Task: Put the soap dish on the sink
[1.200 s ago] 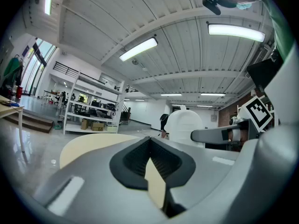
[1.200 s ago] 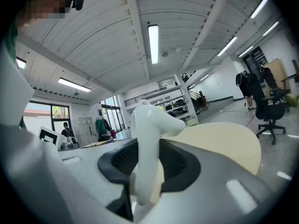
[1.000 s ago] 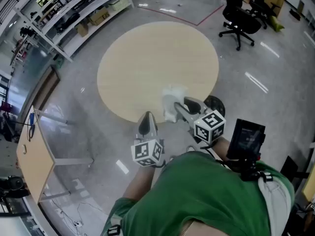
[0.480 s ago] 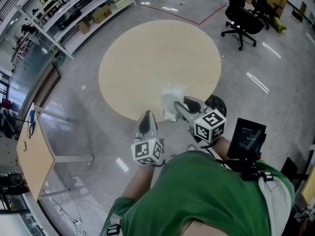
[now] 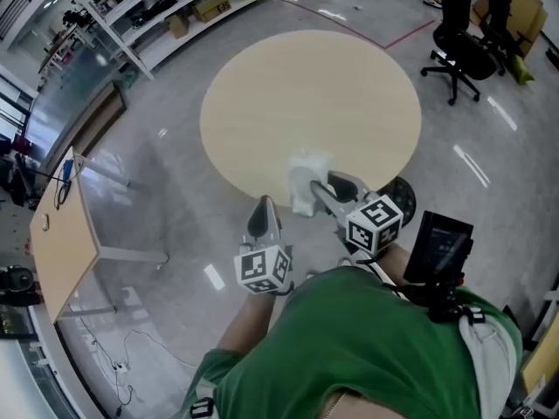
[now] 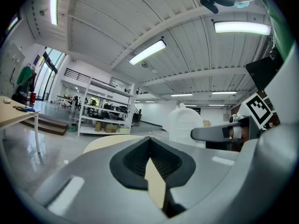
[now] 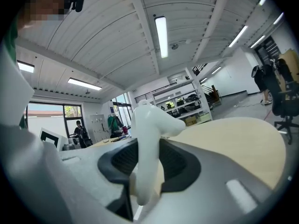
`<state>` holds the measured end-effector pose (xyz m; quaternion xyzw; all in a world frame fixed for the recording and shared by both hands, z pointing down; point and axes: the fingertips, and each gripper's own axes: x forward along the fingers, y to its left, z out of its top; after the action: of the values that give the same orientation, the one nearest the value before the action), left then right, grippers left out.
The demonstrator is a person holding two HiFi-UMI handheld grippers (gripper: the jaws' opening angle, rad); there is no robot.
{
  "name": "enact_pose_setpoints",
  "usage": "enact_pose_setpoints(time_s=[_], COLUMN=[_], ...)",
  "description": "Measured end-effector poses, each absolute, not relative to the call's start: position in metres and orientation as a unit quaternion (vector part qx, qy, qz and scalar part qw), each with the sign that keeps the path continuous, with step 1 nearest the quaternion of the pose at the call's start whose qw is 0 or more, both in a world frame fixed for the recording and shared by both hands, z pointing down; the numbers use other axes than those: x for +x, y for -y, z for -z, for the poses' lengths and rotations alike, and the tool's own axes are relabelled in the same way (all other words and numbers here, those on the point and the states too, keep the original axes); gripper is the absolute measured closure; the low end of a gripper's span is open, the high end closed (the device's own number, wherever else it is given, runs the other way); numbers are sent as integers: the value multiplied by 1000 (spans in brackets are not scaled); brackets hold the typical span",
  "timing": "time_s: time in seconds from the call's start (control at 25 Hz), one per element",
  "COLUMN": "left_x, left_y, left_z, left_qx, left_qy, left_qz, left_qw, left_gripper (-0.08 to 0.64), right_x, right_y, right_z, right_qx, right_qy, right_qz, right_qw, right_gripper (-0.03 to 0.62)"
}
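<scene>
A white soap dish (image 5: 306, 182) stands on edge between the jaws of my right gripper (image 5: 321, 188), which is shut on it. It hangs over the near rim of the round beige table (image 5: 306, 85). In the right gripper view the soap dish (image 7: 148, 125) rises between the dark pads, with the right gripper (image 7: 145, 153) pointing about level. My left gripper (image 5: 262, 208) hangs beside it at the left, over the floor just short of the table's edge. In the left gripper view the left gripper (image 6: 149, 143) is shut on nothing, and the soap dish (image 6: 184, 124) shows at the right.
White shelving racks (image 5: 175, 3) line the far left. A black office chair (image 5: 463, 51) stands at the far right. A wooden desk (image 5: 61, 243) is at the left, with cables on the floor near it. A black device (image 5: 444, 247) hangs at the person's waist.
In the head view the table, shelves and chair have slid to the right. Both grippers keep their pose in front of the body, and the soap dish stays in the right one.
</scene>
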<state>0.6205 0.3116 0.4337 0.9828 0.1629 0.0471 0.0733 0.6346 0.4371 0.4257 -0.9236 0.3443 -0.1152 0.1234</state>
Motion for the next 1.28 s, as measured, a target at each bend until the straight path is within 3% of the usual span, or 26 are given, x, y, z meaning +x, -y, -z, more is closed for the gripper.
enact_pose_setpoints(time_s=[0.72,1.28], left_x=[498,369], left_y=[-81,-15], left_z=[-444,-439], left_qx=[984,908], left_qy=[144,402], left_qz=[-13,0], left_qw=[104,116], left_gripper=[555,555], right_x=[574,474], right_y=[-176,-57], right_z=[-430,-430], right_qx=[-769,-569], right_qy=[-619,-804], right_qz=[145,170], right_qw=[69,26], right_gripper=[463,463])
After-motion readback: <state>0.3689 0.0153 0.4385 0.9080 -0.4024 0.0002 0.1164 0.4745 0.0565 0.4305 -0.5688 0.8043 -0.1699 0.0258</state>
